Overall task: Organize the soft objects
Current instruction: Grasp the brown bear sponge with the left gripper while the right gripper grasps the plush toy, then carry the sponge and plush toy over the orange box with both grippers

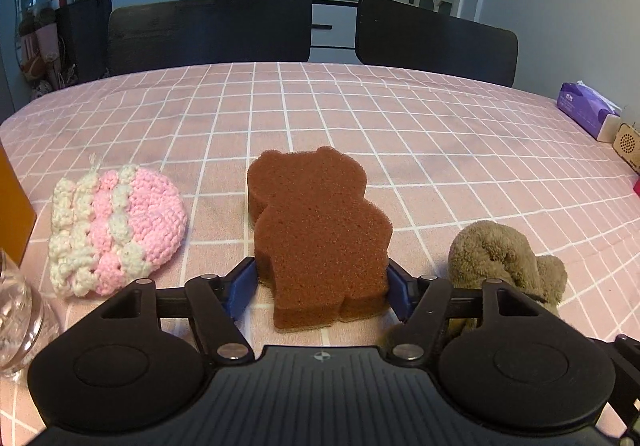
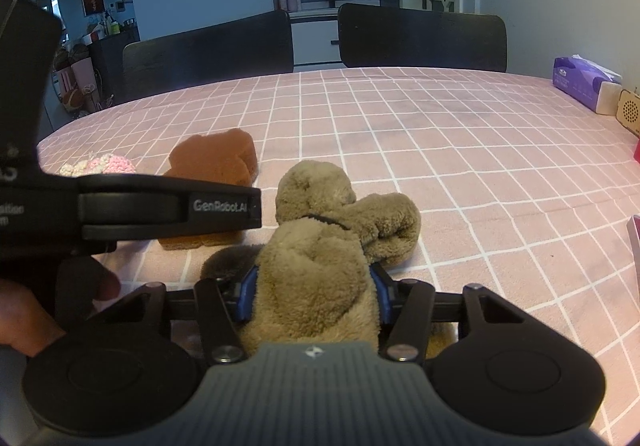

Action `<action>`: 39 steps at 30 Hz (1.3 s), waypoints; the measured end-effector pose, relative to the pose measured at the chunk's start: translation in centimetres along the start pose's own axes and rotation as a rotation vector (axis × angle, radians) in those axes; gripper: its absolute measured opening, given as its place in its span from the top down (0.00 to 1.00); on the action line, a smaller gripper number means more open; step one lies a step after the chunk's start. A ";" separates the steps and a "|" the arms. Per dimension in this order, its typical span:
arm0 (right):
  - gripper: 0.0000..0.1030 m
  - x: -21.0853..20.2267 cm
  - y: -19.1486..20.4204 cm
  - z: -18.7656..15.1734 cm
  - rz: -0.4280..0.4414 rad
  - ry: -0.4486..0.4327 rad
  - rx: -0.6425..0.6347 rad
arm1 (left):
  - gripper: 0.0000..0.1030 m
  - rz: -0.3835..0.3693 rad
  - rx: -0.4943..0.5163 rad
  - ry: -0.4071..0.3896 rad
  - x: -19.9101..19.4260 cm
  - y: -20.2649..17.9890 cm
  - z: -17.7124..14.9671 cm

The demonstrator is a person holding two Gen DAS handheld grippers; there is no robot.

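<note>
brown foam shapes the bear-shaped sponge [image 1: 316,234], which lies flat on the pink checked tablecloth [image 1: 400,118] near the table's near edge, about midway along it. the left gripper [image 1: 322,288] straddles its lower end; both blue pads [image 1: 242,288] sit against the sponge's sides, clamped on it. toward the table's left edge, apart from the sponge, lies a pink and cream crocheted piece [image 1: 116,230]. just beside the gripper's left side stands a clear glass [image 1: 20,322], at the near left corner.

on the sponge's other side, near but not touching it, lies a tan plush toy [image 2: 320,258], slumped on the cloth with a dark band around its neck. the right gripper [image 2: 314,298] has its blue fingers [image 2: 246,296] pressed into the plush body from both sides, gripping it. in the right wrist view the left gripper's black body crosses the frame in front of the sponge, with a hand [image 2: 24,314] behind it.

a purple tissue box [image 1: 586,112] sits at the table's far right edge. two black chairs [image 1: 208,32] stand beyond the far edge.
</note>
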State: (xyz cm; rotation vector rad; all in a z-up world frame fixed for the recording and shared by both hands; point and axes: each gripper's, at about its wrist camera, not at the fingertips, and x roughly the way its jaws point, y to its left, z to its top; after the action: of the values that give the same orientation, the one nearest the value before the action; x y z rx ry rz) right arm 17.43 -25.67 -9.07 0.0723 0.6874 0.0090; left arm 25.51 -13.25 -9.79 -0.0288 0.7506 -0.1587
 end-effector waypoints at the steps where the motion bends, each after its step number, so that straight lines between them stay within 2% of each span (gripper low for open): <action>1: 0.50 -0.1 -0.1 0.1 0.001 0.001 0.004 | 0.26 -0.002 -0.005 -0.001 -0.2 0.2 -0.1; 8: 0.51 -1.6 0.4 0.2 0.004 -0.007 -0.024 | 0.27 -0.008 0.005 -0.017 -2.7 0.6 -0.5; 18: 0.51 -4.8 0.9 -0.1 0.015 -0.038 -0.065 | 0.27 -0.068 0.002 -0.038 -7.9 1.4 -1.8; 25: 0.51 -8.2 1.0 -0.9 0.032 -0.067 -0.096 | 0.27 -0.087 0.050 -0.081 -11.7 1.8 -2.9; 30: 0.50 -11.1 0.7 -0.9 0.078 -0.091 -0.094 | 0.27 -0.131 0.051 -0.110 -15.0 2.7 -3.7; 36: 0.50 -14.5 1.7 -0.5 0.174 -0.129 -0.100 | 0.27 -0.185 0.045 -0.196 -20.3 4.6 -4.4; 39: 0.50 -16.3 3.0 -0.3 0.211 -0.165 -0.124 | 0.27 -0.183 0.033 -0.242 -22.8 6.0 -4.8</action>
State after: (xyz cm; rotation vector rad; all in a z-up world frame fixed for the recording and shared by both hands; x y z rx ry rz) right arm 4.71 -23.23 1.24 0.0256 0.5110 0.2461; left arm 6.67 -3.72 1.64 -0.0843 0.5029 -0.3353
